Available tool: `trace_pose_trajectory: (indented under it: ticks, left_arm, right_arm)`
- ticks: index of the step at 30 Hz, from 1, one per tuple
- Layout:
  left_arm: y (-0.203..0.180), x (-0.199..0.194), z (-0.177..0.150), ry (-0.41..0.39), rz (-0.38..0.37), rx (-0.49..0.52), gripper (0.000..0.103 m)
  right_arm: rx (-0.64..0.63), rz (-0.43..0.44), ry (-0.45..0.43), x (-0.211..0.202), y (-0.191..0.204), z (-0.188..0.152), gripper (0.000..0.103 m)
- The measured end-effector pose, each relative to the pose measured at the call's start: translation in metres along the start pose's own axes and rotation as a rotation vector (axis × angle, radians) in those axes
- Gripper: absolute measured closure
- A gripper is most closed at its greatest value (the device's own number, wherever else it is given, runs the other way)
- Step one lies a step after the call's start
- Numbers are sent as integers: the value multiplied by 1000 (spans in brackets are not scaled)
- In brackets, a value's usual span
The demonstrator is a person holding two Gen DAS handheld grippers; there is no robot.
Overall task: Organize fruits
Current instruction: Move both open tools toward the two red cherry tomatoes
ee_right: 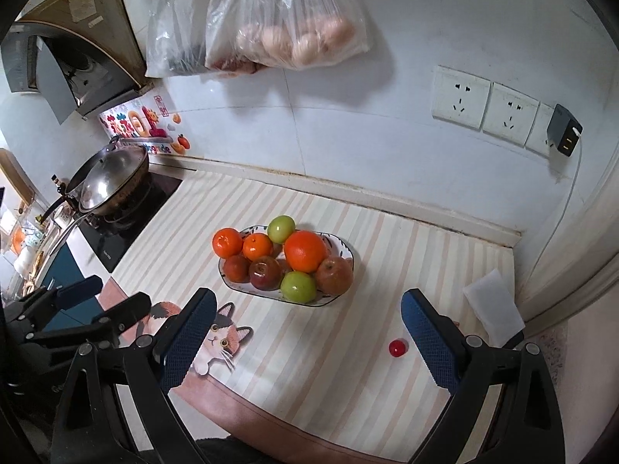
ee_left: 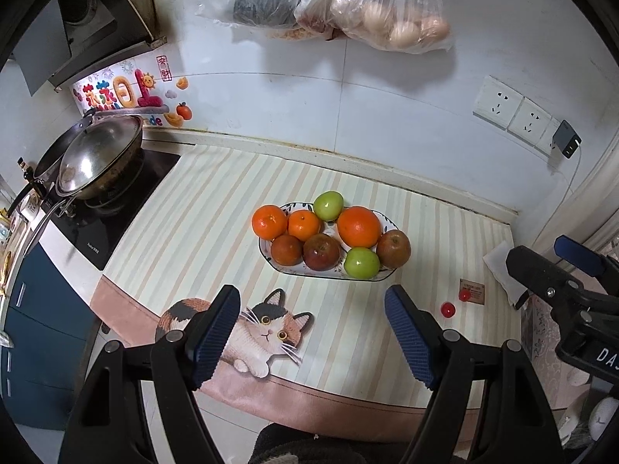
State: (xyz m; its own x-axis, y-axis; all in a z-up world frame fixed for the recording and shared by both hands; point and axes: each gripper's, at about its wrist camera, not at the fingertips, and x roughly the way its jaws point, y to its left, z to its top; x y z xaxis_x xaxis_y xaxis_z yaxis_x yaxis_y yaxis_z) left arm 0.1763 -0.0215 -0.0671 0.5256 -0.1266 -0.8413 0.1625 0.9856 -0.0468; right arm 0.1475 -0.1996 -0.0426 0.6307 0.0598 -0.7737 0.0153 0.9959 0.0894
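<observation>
A patterned oval plate (ee_left: 381, 275) (ee_right: 342, 296) sits mid-counter on the striped mat, heaped with several fruits: oranges (ee_left: 358, 226) (ee_right: 305, 251), green apples (ee_left: 361, 263) (ee_right: 298, 286) and dark red apples (ee_left: 321, 251) (ee_right: 264, 272). Two small red fruits lie to the right of it, one (ee_left: 448, 309) (ee_right: 398, 347) nearer and one (ee_left: 464, 295) on a brown tag. My left gripper (ee_left: 311, 334) is open and empty, short of the plate. My right gripper (ee_right: 307, 342) is open and empty, near the small red fruit.
A wok with a lid (ee_left: 96, 158) (ee_right: 108, 181) stands on the stove at the left. Plastic bags of food (ee_left: 387, 7) (ee_right: 286, 27) hang on the wall. A white cloth (ee_left: 503, 270) (ee_right: 493, 311) lies at the right. Wall sockets with a charger (ee_right: 563, 135) are at the right.
</observation>
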Motion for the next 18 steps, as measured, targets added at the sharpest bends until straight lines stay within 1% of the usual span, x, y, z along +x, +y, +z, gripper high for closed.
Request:
trace_pose_trajectory:
  ticks: [3,7,11,12,13,14,15,17,18]
  left_arm:
    - [0,-2,0,-8,5,-1,27]
    - [1,-3,0,-8,6,-11,27]
    - [-4,2,2,-4,10,-3,27]
    - [-7,5,3,-2,14,5,23]
    - [-10,9,4,2,18,9,19]
    - [-15,14,5,1,18,17,12]
    - [-18,18,5,2,21,26,8]
    - [-30,31,6,12,33,48,8]
    - [-36,39,7,21,34,56,8]
  right_arm:
    - [-2,3,-3,-1,1,-1,5]
    - [21,28,14,5,-3,-5,5]
    - [69,55,19,13,-21,-8,5]
    - [89,58,20,16,-29,-9,5]
    - [112,54,24,20,-39,-11,5]
    - [134,48,28,24,-49,-13,5]
    - [163,42,31,29,-61,-15,5]
    - [214,23,50,42,-86,-21,5]
    - [232,18,65,50,-98,-25,8]
